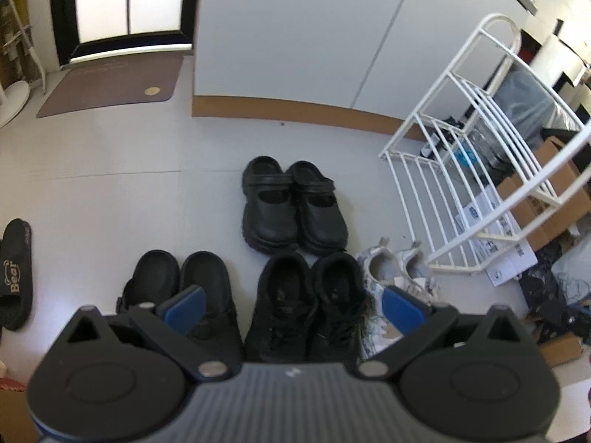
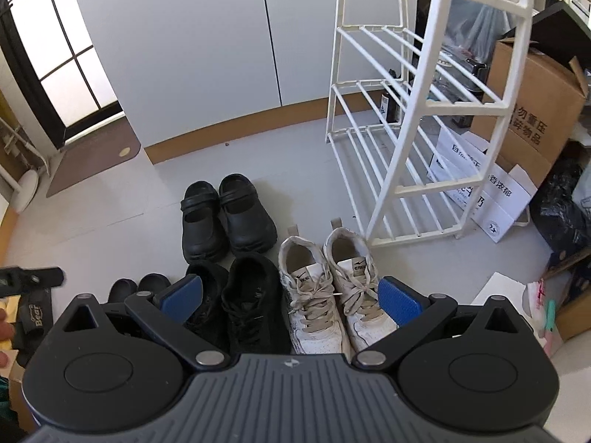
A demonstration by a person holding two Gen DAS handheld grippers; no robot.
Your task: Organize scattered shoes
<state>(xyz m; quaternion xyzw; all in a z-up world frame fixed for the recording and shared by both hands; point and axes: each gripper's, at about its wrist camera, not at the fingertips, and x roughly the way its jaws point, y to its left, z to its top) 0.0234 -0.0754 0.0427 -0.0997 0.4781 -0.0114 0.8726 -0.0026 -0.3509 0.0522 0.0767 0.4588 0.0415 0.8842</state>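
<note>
1. The shoes all sit on the pale floor (image 2: 314, 155) in pairs. The white lace-up sneakers (image 2: 328, 295) are side by side, heels pointing away toward the rack, just beside the rack's bottom corner.
2. Right next to them, on their left, is a pair of black lace-up sneakers (image 2: 236, 302), touching or nearly touching the white ones.
3. Left of those in the left wrist view is a pair of black clogs (image 1: 181, 291), partly hidden behind the gripper finger.
4. Beyond that row sits another pair, chunky black strap clogs (image 1: 291, 205), pressed together.
5. Off at the far left is a black slipper (image 1: 14, 273) with "Bear" on it, well apart from the rest. There might be a second one beside it in the right wrist view, but it's too cut off to say.
6. The left gripper (image 1: 293, 304) is spread wide and empty, hovering over the black sneakers.
7. The right gripper (image 2: 290, 301) is also wide open with nothing in it, hovering over the black and white sneakers.
8. The white wire shoe rack (image 2: 417, 118) stands to the right, shelves bare, with cardboard boxes (image 2: 532, 99) behind it and a white cabinet (image 2: 207, 48) along the back wall.
</note>
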